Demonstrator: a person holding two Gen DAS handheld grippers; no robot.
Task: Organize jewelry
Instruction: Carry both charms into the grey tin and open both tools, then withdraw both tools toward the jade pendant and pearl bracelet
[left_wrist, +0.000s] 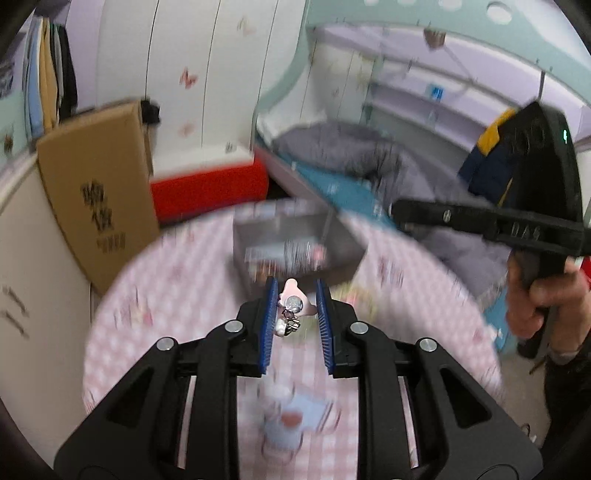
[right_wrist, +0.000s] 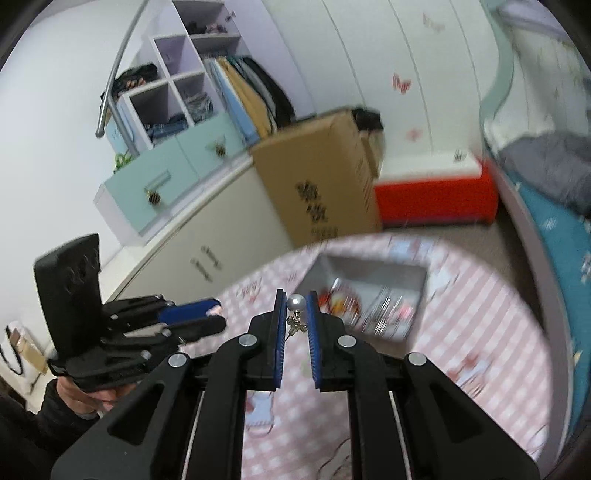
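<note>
My left gripper (left_wrist: 294, 295) is shut on a pink charm (left_wrist: 293, 300) with a sparkly round stud and a small metal dangle, held above the pink checked round table (left_wrist: 177, 295). My right gripper (right_wrist: 296, 301) is shut on a pearl earring (right_wrist: 296, 302) with a small metal dangle below the pearl. A grey open jewelry box (left_wrist: 295, 240) with several blurred items stands on the table just beyond both grippers; it also shows in the right wrist view (right_wrist: 369, 291). The right gripper body (left_wrist: 498, 221) shows at the right of the left wrist view, the left gripper body (right_wrist: 129, 332) at the left of the right wrist view.
A cardboard box (left_wrist: 96, 192) leans by a cream cabinet (right_wrist: 207, 251) left of the table. A red and white box (left_wrist: 207, 188) sits on the floor behind. A bed with grey bedding (left_wrist: 351, 155) is at the right. A blue printed figure (left_wrist: 291, 421) is on the tablecloth.
</note>
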